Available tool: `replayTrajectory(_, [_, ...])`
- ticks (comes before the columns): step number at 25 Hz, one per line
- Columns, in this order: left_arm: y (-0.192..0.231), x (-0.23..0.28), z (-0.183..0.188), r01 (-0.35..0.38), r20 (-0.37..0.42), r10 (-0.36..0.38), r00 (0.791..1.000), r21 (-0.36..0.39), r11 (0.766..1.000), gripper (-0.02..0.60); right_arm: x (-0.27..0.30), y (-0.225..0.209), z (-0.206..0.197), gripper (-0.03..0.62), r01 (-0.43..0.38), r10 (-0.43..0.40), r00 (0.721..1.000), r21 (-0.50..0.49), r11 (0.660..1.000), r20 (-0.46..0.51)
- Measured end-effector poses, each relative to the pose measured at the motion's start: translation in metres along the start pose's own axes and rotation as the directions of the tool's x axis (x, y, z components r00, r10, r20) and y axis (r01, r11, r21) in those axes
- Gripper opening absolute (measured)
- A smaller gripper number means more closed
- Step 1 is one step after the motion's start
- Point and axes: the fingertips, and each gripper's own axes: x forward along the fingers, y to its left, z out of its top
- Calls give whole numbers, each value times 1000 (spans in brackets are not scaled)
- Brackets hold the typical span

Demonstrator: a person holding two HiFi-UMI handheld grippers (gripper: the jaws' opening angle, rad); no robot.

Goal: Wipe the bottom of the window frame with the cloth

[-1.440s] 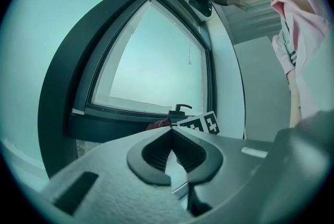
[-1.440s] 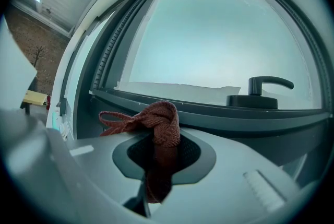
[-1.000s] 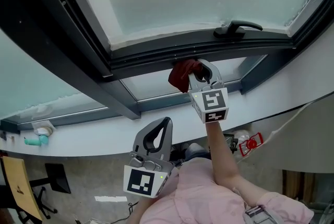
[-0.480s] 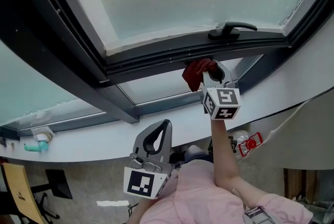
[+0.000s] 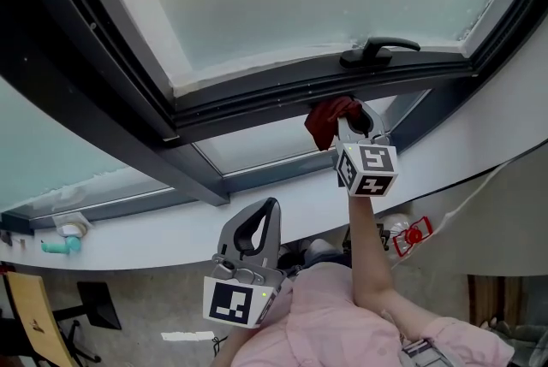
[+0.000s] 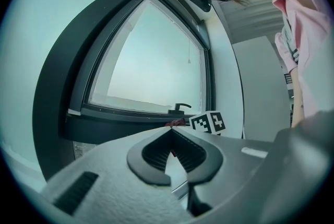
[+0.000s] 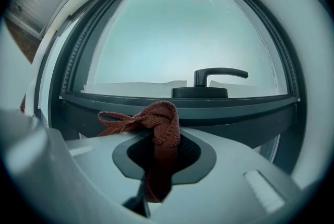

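A dark red knitted cloth (image 5: pixel 330 119) is pinched in my right gripper (image 5: pixel 353 119), whose jaws are shut on it. The cloth (image 7: pixel 156 124) bunches out past the jaw tips right against the bottom rail of the dark window frame (image 5: pixel 282 91), just left of and below the black window handle (image 5: pixel 377 49). In the right gripper view the handle (image 7: pixel 211 79) stands straight ahead above the rail (image 7: pixel 177 103). My left gripper (image 5: pixel 257 228) hangs low near the person's chest, jaws shut with nothing in them, well away from the frame (image 6: pixel 125 113).
A white curved sill (image 5: pixel 282 203) runs under the frame. The frame's dark corner post (image 5: pixel 111 83) slants down at the left. A small teal object (image 5: pixel 60 245) lies on the sill's far left. A red-and-white item (image 5: pixel 411 234) sits below the sill at the right.
My right gripper with the cloth has slid rightward along the bottom rail, toward the handle. The left gripper has stayed in place.
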Motion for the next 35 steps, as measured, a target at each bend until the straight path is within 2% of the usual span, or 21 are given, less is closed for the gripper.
replayTrajectory(17, [12, -1, 4, -8, 26, 8, 1000, -2, 1000, 0, -2, -34, -2, 66, 104, -104, 995, 23, 994, -10])
replayTrajectory(35, [6, 24, 6, 54, 31, -53, 998, -4, 999, 0, -5, -70, -2, 66, 178, -178, 984, 46, 983, -14])
